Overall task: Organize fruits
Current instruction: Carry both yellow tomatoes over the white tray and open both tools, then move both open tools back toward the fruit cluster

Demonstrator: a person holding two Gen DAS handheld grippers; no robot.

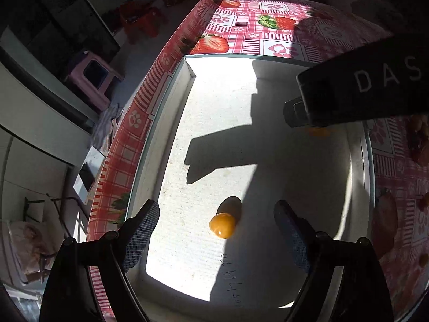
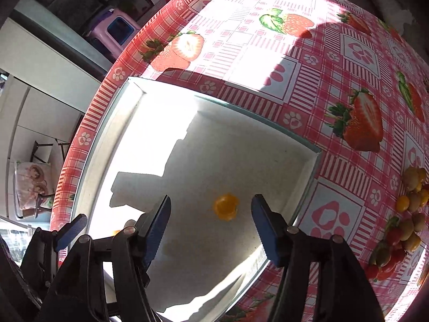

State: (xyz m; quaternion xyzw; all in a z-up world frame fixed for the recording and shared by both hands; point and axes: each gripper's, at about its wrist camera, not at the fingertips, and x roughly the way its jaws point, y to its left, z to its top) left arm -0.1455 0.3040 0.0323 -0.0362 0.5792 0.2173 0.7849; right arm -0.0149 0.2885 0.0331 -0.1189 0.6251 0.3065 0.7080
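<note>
Step in hand: sorting, I judge. 2 small yellow fruits already lie in the white tray [image 2: 88, 166], and most of the fruit waits outside it on the counter [image 2: 308, 86].

Left hand-held gripper [image 1: 217, 222]: its 2 fingers stand wide apart and hold nothing. It hangs over the tray floor.

Right hand-held gripper [image 2: 211, 214]: also wide open and empty, above the tray near its right wall. In the left wrist view its dark body comes in from the upper right.

Fruit by the left: a yellow fruit [image 1: 223, 224] lies on the tray floor between the left fingers, a little right of the middle, touching neither. Half of it is in sun, half in shadow.

Fruit by the right: a second yellow fruit [image 2: 226, 206] lies in the shaded part of the tray, between the right fingers and slightly ahead of the tips. In the left wrist view it is almost hidden under the right hand-held gripper.

Fruit pile [image 2: 402, 214]: yellow, greenish and red small fruits lie together on the counter, outside the tray, well to the right of the right hand-held gripper.

Next move, as I judge: the right hand-held gripper should lift out, swing right to the pile, come down around 1 fruit and close softly, because such fruit rolls and bruises easily.

Risk: knocking the tray wall on the way out.
</note>
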